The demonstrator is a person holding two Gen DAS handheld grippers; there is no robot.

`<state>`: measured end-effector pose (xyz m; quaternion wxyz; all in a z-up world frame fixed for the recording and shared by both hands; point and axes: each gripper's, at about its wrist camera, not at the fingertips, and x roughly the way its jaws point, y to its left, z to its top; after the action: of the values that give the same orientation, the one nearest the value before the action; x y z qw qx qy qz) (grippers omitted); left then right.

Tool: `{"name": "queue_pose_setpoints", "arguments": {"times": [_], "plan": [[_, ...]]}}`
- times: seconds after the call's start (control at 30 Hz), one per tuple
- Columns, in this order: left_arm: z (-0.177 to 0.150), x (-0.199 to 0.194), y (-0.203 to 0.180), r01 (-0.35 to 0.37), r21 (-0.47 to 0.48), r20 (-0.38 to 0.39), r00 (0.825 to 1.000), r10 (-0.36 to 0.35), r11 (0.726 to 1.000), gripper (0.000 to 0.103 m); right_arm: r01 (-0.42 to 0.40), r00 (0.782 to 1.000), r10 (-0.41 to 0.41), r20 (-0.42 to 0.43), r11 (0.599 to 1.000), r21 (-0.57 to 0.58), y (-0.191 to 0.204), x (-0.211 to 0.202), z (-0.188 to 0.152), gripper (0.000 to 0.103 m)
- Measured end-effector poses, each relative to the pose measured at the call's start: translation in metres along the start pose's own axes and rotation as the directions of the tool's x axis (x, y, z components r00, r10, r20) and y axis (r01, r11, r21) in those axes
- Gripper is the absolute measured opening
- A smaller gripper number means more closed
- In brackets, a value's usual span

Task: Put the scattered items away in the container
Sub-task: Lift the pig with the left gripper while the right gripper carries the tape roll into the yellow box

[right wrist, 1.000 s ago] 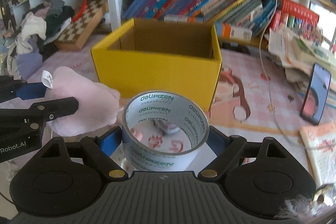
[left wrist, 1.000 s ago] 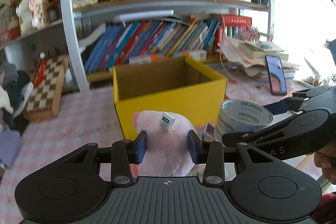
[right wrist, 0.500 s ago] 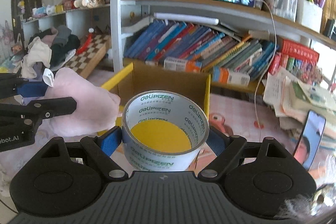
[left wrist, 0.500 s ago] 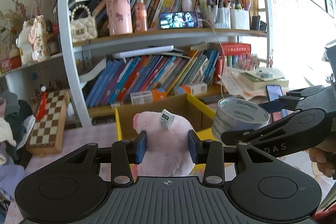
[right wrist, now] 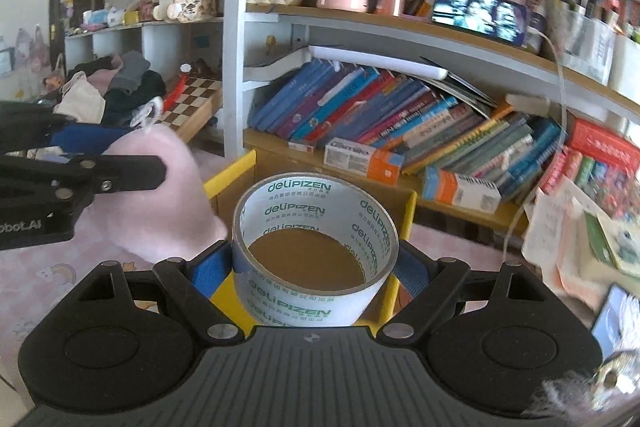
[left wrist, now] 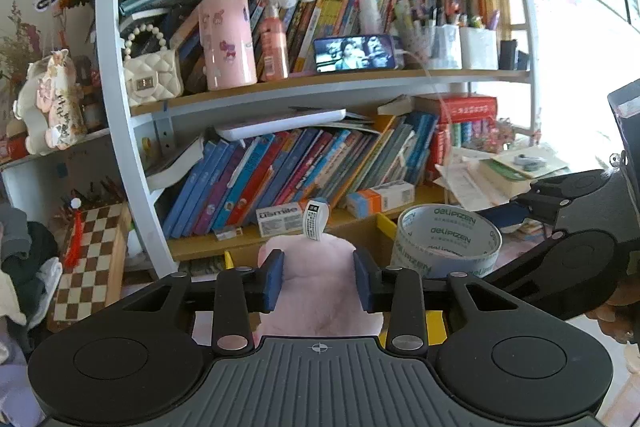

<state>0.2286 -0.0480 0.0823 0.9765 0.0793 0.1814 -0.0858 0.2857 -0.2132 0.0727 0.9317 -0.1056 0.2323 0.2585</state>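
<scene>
A pink plush toy [left wrist: 316, 307] with a white tag sits between the blue pads of my left gripper [left wrist: 318, 279]; the jaws are closing and the pads press its sides. My right gripper [right wrist: 316, 267] is shut on a roll of clear tape [right wrist: 316, 211] printed "delipizen". The tape roll [left wrist: 444, 243] hangs just right of the plush in the left wrist view. Both are held in the air over the yellow cardboard box [right wrist: 408, 211]. Its brown inside shows through the roll. Only yellow rim corners [left wrist: 386, 223] show in the left wrist view.
A white bookshelf [left wrist: 132, 147] crammed with books stands right behind the box. A wooden chessboard [left wrist: 92, 259] and a pile of clothes [right wrist: 120, 87] lie to the left. Stacked papers [right wrist: 568, 227] and a phone [right wrist: 612, 315] lie to the right.
Both grippers have risen and gone forward with the plush and the tape. The yellow box has dropped to the bottom of both views, and the tape roll now hangs over its opening.
</scene>
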Motion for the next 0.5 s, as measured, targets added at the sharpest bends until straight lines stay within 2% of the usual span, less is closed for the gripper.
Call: {"name": "queue_pose_setpoints", "arguments": {"times": [0.27,0.37,0.5], "plan": [[0.018,0.051,0.011,-0.022,0.027,-0.039,0.999,0.023,0.999,0.035,-0.049,0.998,0.046,-0.036,0.995,-0.087,-0.013,0.052,0.027,0.085],[0.017,0.082,0.019,-0.011,0.020,-0.102,0.995,0.013,1.000,0.035,-0.068,0.995,0.056,-0.088,0.988,-0.136,-0.018,0.080,0.034,0.085],[0.010,0.126,0.028,-0.015,0.026,-0.199,0.980,0.020,1.000,0.035,-0.093,0.982,0.055,-0.181,0.974,-0.208,-0.024,0.122,0.037,0.085]]}}
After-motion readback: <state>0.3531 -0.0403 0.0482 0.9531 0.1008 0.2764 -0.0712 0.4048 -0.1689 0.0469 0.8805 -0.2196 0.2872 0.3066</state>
